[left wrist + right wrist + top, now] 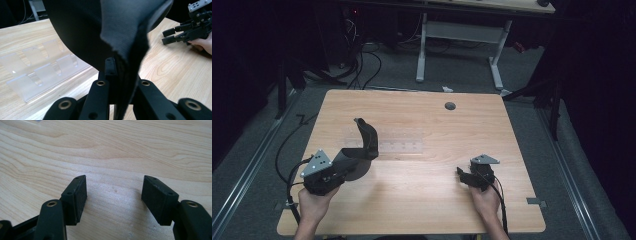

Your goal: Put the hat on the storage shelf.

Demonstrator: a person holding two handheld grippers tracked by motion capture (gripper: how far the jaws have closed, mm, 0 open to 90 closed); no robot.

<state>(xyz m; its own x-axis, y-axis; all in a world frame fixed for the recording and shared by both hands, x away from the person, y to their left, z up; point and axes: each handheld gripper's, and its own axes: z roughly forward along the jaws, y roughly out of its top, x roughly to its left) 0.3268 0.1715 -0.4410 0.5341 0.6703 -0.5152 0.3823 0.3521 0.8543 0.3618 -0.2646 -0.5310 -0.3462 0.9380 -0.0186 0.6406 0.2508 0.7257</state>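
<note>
A black fabric piece (366,142) with a curved, stiff-looking end rises above the wooden table (422,200) at the left. My left gripper (346,167) is shut on its lower edge. In the left gripper view the cloth (117,32) hangs wide and dark, pinched between the jaws of the left gripper (117,67). A clear plastic rack (399,146) with several slots lies flat just behind the fabric, and that rack (37,67) also lies to the left in the left gripper view. My right gripper (460,175) rests low at the right, open, and the right gripper (113,195) has bare wood between its pads.
A round grey cable hole (450,106) sits near the table's far edge. Beyond the table stands a white-legged desk (462,30) with cables on the floor. The other hand with its gripper (175,35) lies at the upper right of the left gripper view.
</note>
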